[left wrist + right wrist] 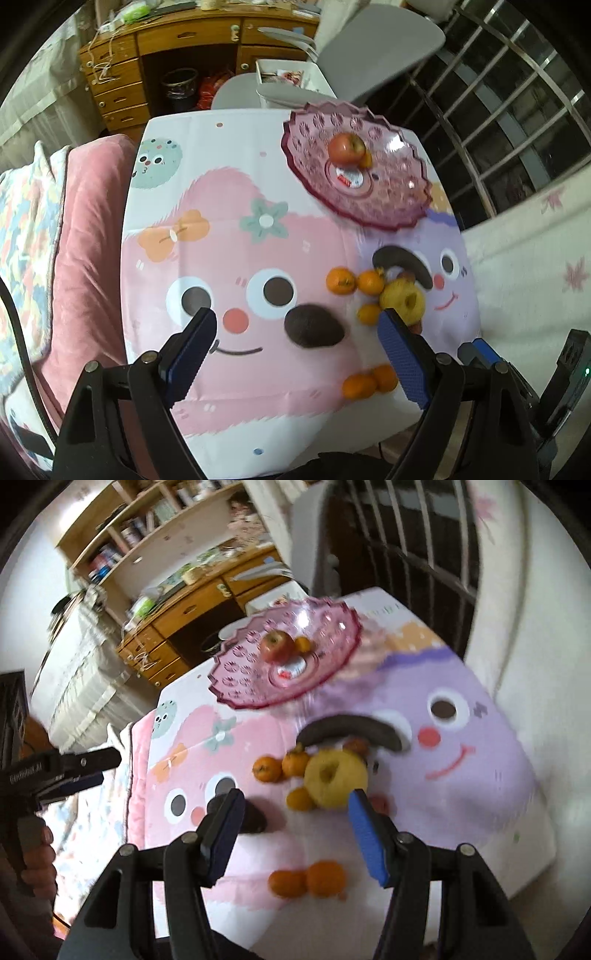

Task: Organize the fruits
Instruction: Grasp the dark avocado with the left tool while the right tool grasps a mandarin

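While both grippers hang above the near edge of the table (229, 155), neither holds anything. Left gripper (295, 325): fingers wide apart, the avocado (314, 326) lying on the cloth in the gap between them, lower centre of the left view. Right gripper (295, 805): fingers likewise spread, nothing between the pads; the yellow apple (336, 777) sits just past its right fingertip.

Plate (356, 166): upper right of the left view, near the far right corner of the table, its right rim close to the table edge. On it, a red apple (346, 148) with one small orange (366, 159) touching it; the rest of the plate is bare.

Fruit cluster, right centre of the left view: two oranges (340, 280) side by side, yellow apple just beside them, a third orange below. A dark banana (402, 264) arches over the cluster. Two more oranges (369, 382) touch each other near the front edge, lower right.

Open room: the left half of the cloth carries no fruit; broad bare cloth also lies between plate and cluster.

Hard to make out: the right view is motion-blurred. A reddish fruit behind the yellow apple is mostly hidden in both views. In the right view the left finger covers part of the avocado. The left gripper shows at the left edge of the right view, cut off by the frame.
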{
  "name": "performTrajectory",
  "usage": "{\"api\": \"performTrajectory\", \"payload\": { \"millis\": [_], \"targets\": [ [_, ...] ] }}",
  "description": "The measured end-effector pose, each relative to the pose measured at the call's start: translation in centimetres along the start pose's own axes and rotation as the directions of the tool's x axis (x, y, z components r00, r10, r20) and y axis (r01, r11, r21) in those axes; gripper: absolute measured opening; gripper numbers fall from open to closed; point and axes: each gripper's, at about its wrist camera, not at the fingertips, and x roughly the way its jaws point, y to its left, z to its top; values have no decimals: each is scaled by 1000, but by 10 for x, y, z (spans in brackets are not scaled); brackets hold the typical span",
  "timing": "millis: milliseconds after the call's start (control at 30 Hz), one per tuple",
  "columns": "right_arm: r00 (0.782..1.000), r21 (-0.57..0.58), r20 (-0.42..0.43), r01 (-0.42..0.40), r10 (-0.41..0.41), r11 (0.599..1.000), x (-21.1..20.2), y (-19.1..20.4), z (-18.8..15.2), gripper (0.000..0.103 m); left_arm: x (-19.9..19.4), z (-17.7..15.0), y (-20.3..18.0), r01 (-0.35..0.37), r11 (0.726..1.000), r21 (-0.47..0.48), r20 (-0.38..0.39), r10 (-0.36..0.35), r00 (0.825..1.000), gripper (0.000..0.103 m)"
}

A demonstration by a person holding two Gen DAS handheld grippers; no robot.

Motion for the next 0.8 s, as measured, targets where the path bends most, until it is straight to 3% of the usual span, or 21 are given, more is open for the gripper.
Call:
{"api": "performTrajectory", "payload": {
  "millis": [433, 800],
  "targets": [
    [992, 302, -123, 50, -14, 952, 15, -23, -45, 59, 27, -19, 5, 31, 991, 131, -86, -20, 996, 92],
    [955, 512, -291, 111, 51, 852, 65, -43, -66, 59, 84, -11, -4, 74, 963, 260, -176, -28, 984, 94]
  ]
}}
